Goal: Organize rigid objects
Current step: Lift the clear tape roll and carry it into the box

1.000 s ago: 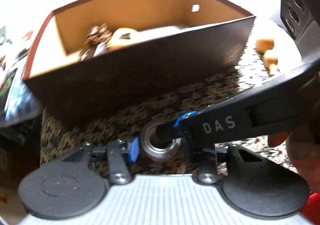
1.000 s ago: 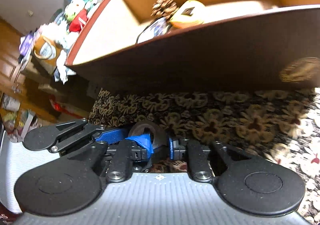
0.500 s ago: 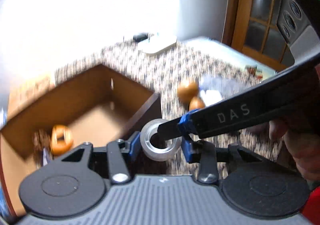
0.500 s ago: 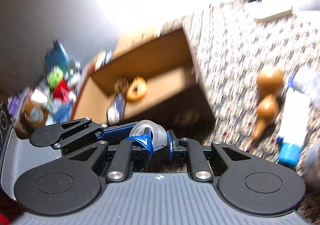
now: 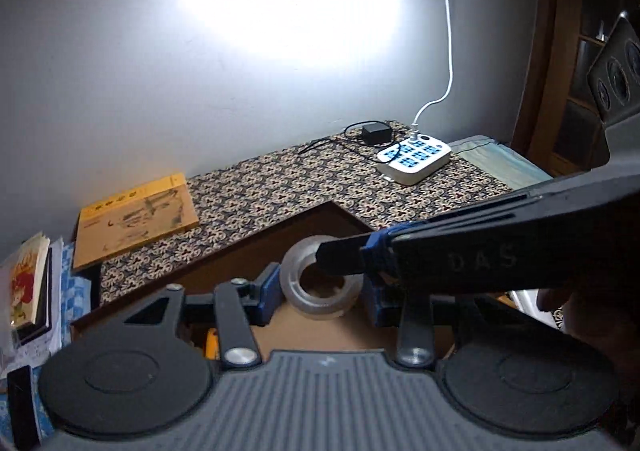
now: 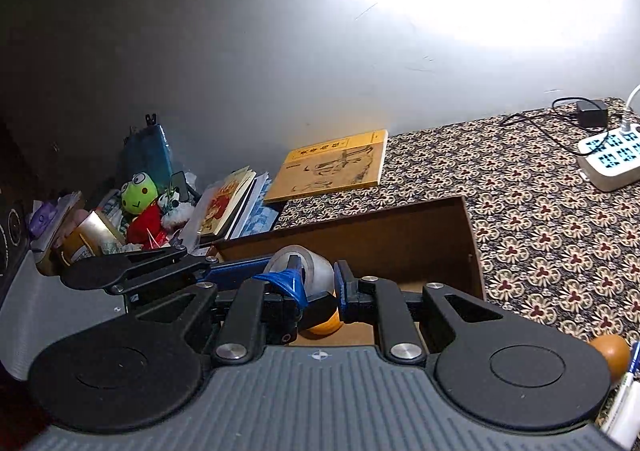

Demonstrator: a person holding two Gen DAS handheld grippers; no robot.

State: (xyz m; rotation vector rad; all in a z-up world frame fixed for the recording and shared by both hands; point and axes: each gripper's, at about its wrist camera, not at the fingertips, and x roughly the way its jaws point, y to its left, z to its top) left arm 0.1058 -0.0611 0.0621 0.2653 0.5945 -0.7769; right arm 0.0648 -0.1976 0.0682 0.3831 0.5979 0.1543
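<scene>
Both claws [image 5: 320,291] [image 6: 318,287] seemingly pinch the tape roll [image 5: 320,287] over the box [image 6: 400,243] on patterned cloth [image 6: 540,231].

The letters "DAS" stand in pale capitals on the long black finger of the right gripper [image 5: 480,259], which crosses from the right in front of the left jaws. Beyond the jaws and to their left, the flat yellow book with a line drawing on its cover [image 6: 332,167] carries a row of characters along its top edge, too small to read. Nothing else is legible.
</scene>
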